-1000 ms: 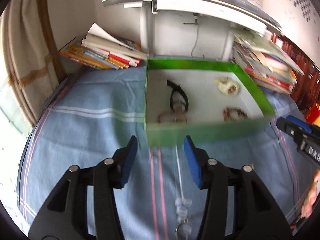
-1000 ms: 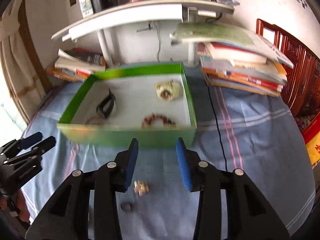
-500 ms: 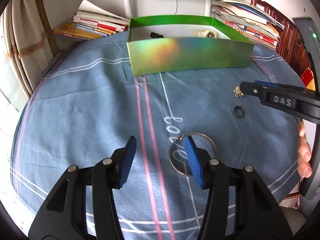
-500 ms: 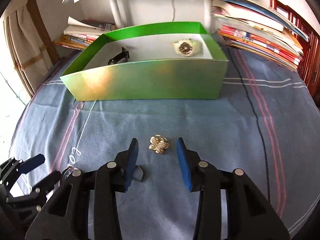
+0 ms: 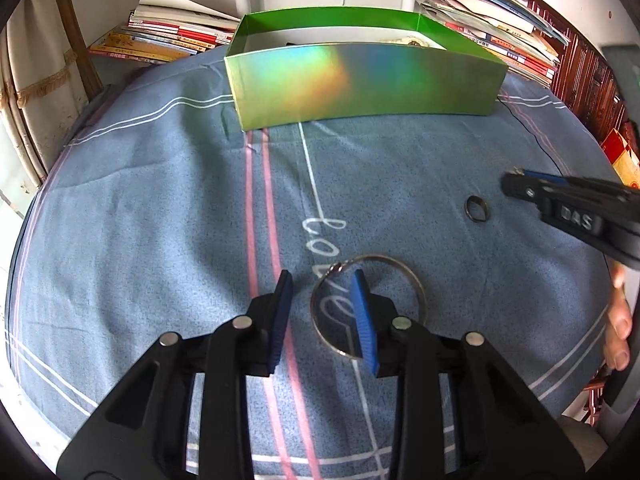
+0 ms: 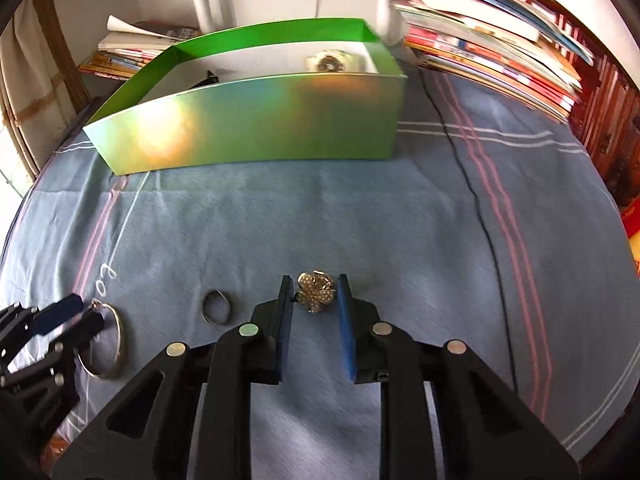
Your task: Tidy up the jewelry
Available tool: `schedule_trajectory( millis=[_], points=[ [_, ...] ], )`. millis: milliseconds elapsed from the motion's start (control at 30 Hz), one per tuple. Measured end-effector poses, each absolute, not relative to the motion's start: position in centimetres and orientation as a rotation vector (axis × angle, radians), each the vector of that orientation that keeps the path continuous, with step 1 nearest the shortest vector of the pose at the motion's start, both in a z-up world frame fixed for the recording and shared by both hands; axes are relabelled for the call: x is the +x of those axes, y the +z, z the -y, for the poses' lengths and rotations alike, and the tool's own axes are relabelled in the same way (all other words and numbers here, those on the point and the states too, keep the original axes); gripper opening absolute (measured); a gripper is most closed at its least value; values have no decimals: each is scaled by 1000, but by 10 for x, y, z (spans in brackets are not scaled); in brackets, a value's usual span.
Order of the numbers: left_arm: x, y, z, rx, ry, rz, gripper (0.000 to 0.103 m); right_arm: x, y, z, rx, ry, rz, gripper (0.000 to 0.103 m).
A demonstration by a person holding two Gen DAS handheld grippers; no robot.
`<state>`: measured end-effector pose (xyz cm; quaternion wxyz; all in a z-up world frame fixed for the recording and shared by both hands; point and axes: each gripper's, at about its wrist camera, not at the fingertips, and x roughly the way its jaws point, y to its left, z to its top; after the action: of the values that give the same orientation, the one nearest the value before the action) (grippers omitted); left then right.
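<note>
Both claws dropped, closing — right claw (image 6: 313, 295) flanks upturned brooch (image 6: 316, 291), unclamped.

Your left gripper (image 5: 322, 282) pointed steeply down at the cloth. Its jaws had just been closing and were partly shut, with a gap between the blue pads (image 5: 362, 312). The right-hand pad sat inside the big silver ring (image 5: 404, 276), and the ring's near edge lay between the two pads, but they did not squeeze it.

Your right gripper (image 6: 313, 284) pointed down too. Its jaws had just been closing and stood close on both sides of the gold flower piece (image 6: 315, 291). I could not tell if the pads pressed it. Your fingers (image 5: 619, 320) showed at the edge, on the handle.
</note>
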<state>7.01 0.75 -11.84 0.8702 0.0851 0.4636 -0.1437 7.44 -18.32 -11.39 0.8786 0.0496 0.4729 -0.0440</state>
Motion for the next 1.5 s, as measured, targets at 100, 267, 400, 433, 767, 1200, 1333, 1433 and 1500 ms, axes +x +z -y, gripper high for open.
schedule_trajectory(
  millis=[100,267,400,433,767,1200,1333,1433,1500],
  points=[
    [76,-118,-5,172,-303,-966,31,62,-110,189,112,-101,-973,22],
    [84,-118,-3,156,-287,-969,31,53,-107,186,120,-71,-963,32],
    [76,-115,-3,178,-277,-966,34,50,-103,185,124,-74,-948,40],
    [73,-114,-3,185,-274,-964,35,50,-103,186,118,-78,-949,40],
    [60,-117,-14,216,-276,-972,34,52,-117,182,86,-84,-984,40],
    [64,-119,3,214,-296,-934,9,59,-118,171,36,-81,-979,24],
    [66,-120,7,221,-294,-924,5,58,-118,168,28,-81,-978,23],
    [67,-119,6,207,-287,-927,4,58,-117,169,30,-82,-979,23],
    [65,-116,6,212,-270,-915,4,57,-116,169,33,-83,-975,23]
  ],
)
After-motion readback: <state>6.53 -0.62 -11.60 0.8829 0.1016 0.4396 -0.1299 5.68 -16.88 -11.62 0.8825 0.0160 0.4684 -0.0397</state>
